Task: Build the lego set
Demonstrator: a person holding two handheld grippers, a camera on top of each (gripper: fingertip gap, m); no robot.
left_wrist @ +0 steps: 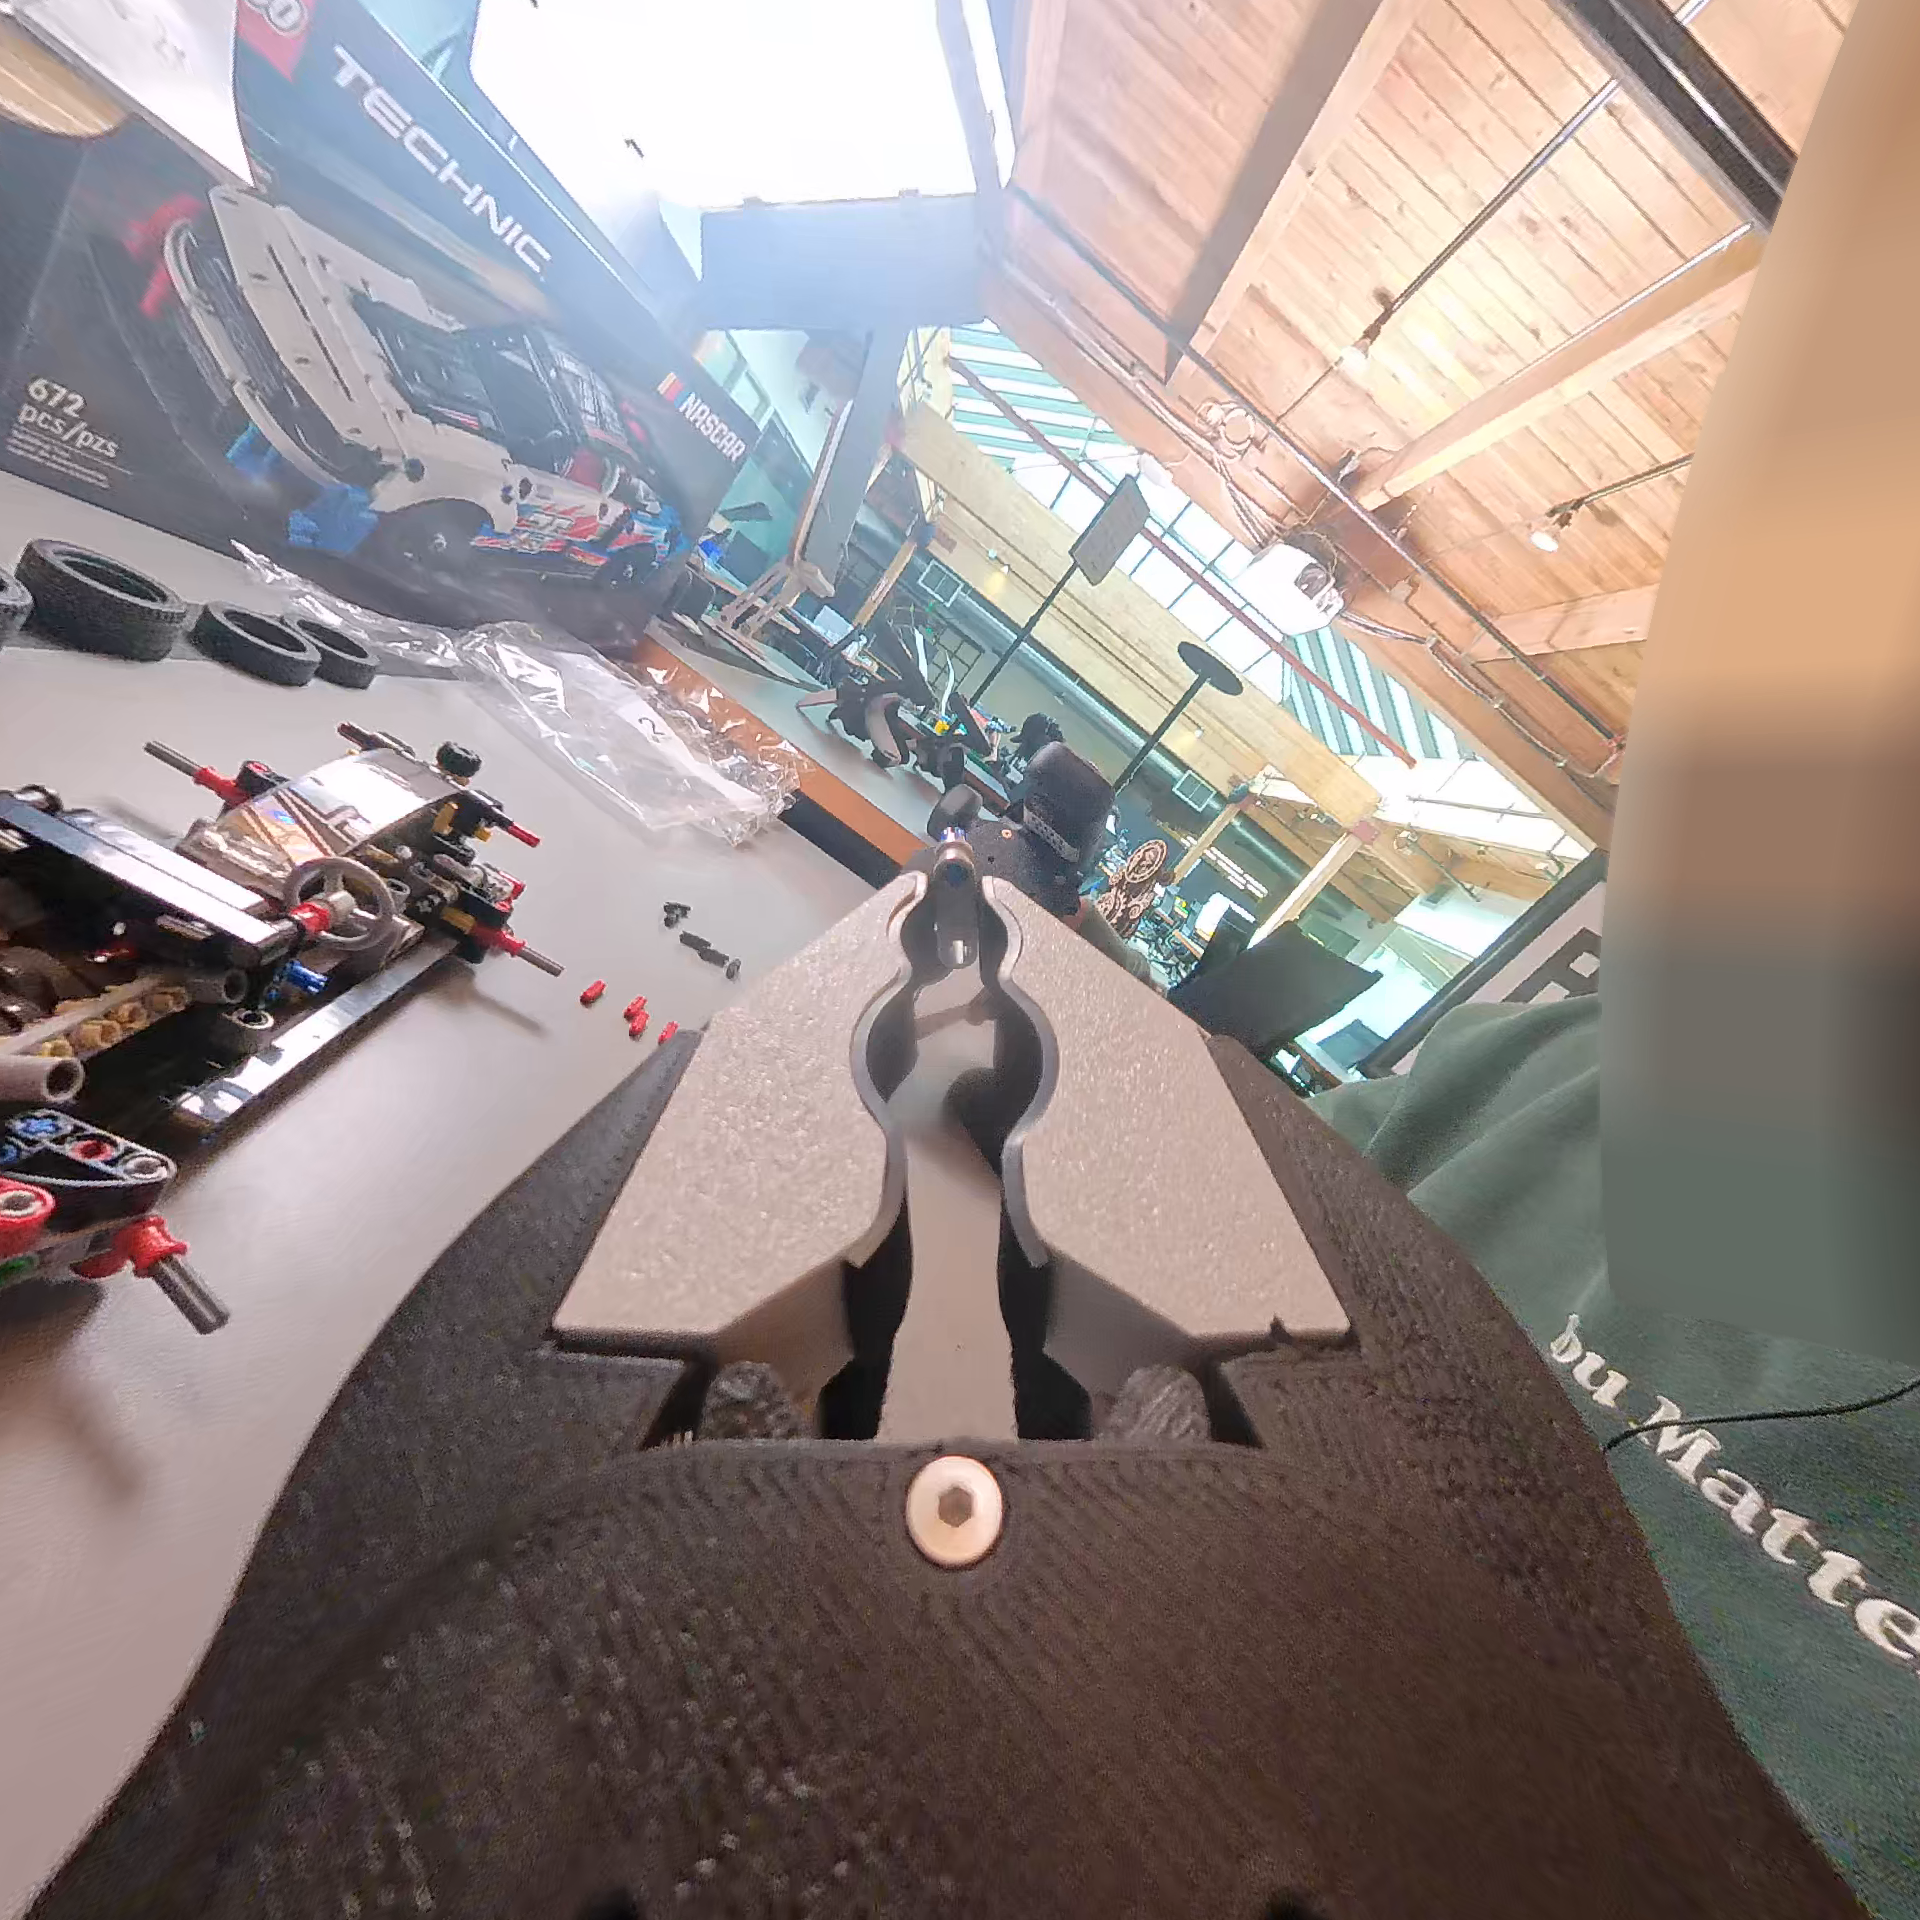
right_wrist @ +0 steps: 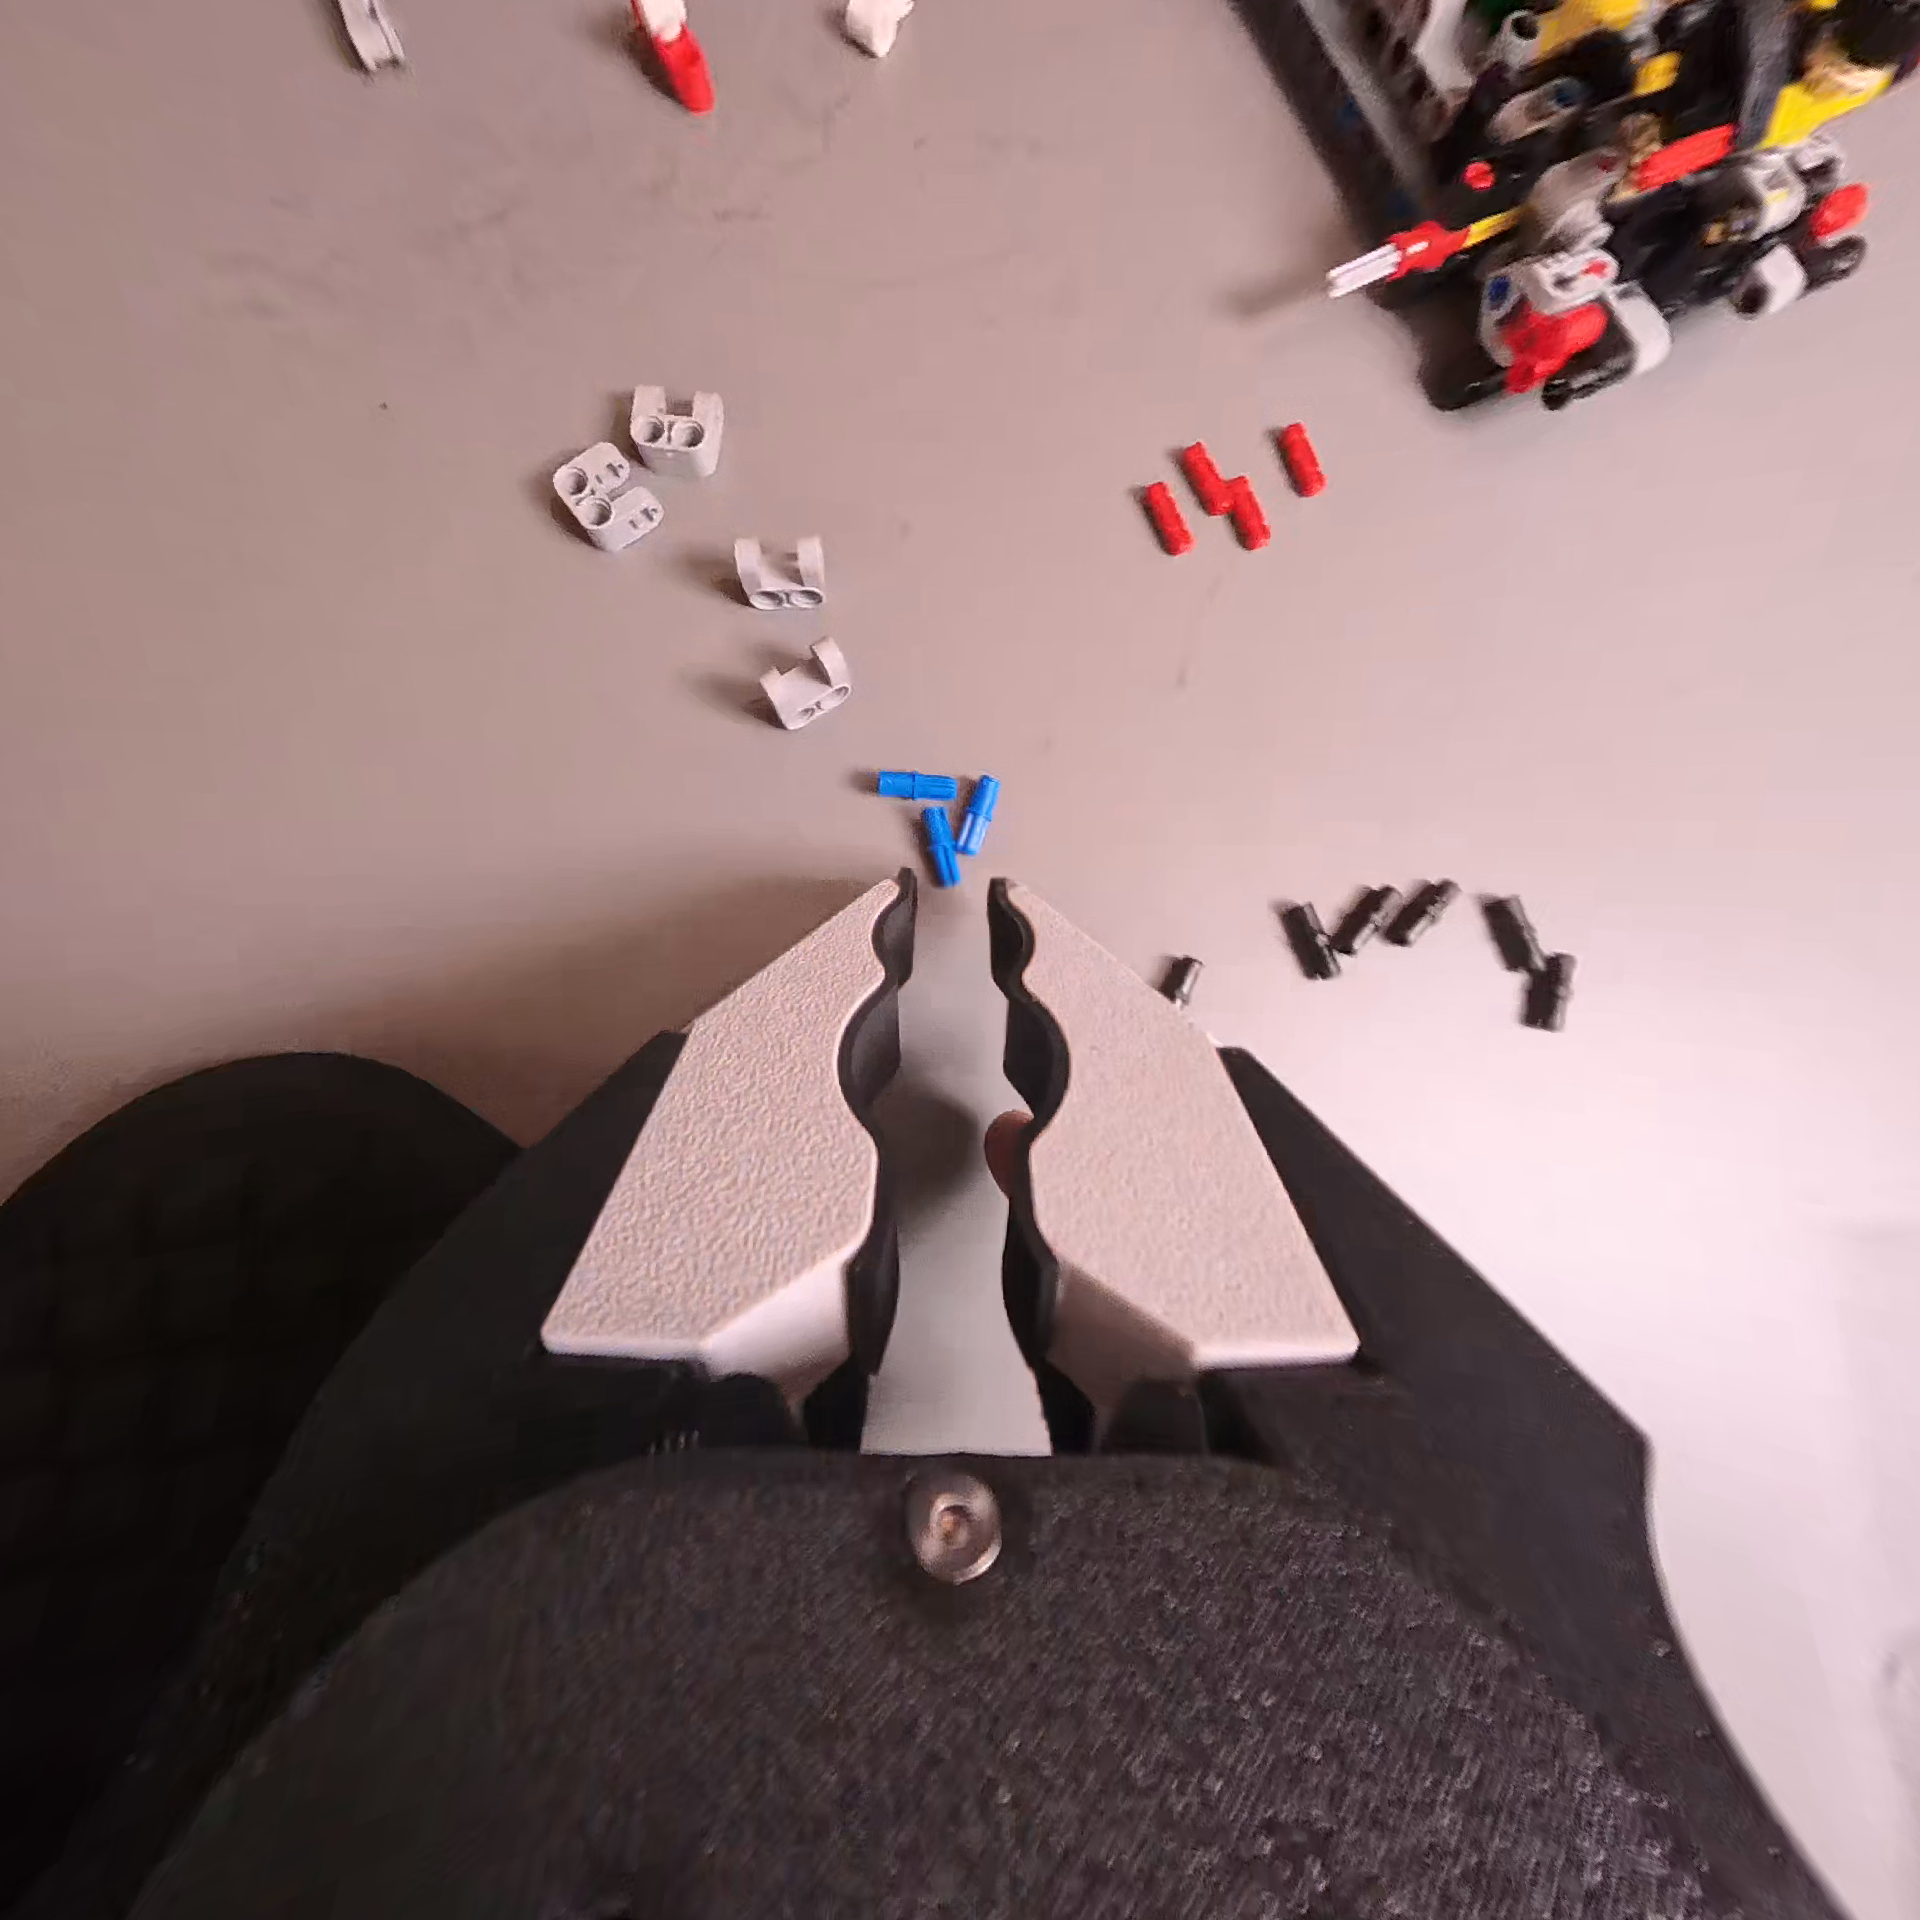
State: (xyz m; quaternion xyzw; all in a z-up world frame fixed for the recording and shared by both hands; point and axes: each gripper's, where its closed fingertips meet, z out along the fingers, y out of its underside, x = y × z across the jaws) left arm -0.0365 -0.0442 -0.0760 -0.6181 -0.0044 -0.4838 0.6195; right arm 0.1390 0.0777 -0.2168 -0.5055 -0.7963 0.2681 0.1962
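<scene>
Right gripper (right_wrist: 948, 896) fingers slightly parted, empty, above grey worktop (right_wrist: 312, 831). Blue pins (right_wrist: 940, 816) just beyond fingertips at 12 o'clock, nearest lying roughly along the fingers. Left gripper (left_wrist: 953, 914) raised, nearly closed on small dark pin (left_wrist: 953, 896).

grey table (right_wrist: 312, 312) | green sweatshirt (left_wrist: 1507, 1174) | timber ceiling (left_wrist: 1351, 208) | black lamp (left_wrist: 1208, 655)
</scene>
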